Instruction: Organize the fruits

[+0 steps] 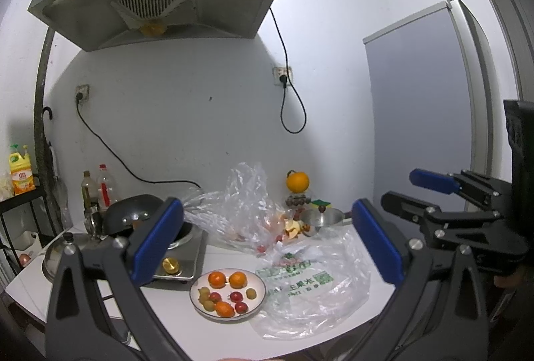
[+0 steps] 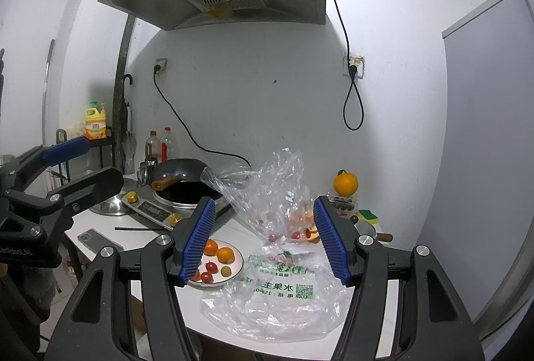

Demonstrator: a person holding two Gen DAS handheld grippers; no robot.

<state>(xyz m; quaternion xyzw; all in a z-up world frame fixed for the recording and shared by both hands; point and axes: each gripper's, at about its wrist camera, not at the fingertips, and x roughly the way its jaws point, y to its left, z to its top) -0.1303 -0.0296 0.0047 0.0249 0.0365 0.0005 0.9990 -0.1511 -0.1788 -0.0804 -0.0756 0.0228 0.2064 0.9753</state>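
Both grippers are held level above the near edge of the tabletop (image 1: 333, 332), nothing gripped. The left gripper (image 1: 267, 241) is seen with fingers spread wide, empty. The right gripper (image 2: 263, 239) has its fingers about half open, also empty; only plastic is seen beyond the gap, not touched.

Landmark: the white plate (image 1: 228, 291). On it lie three tangerines (image 1: 217, 279), red cherry tomatoes (image 1: 236, 296) and small green-yellow fruits (image 1: 250, 293), loose, none stacked. Just right of the plate a flattened printed plastic bag (image 1: 310, 291) lies empty-looking. Behind the plate, a crumpled clear bag (image 2: 283, 194) stands up with more red and orange fruit inside. Further back right, an orange (image 2: 345, 183) sits atop a clear container. Back left of the plate: induction cooker with a black wok (image 2: 182, 182).

Handling, judged: fruits are light, round, prone to rolling; tomatoes are soft, so light squeeze across the widest part. No real long axis, so approach direction is free. The bags are limp and slippery; a pinch at the top fold is advised.
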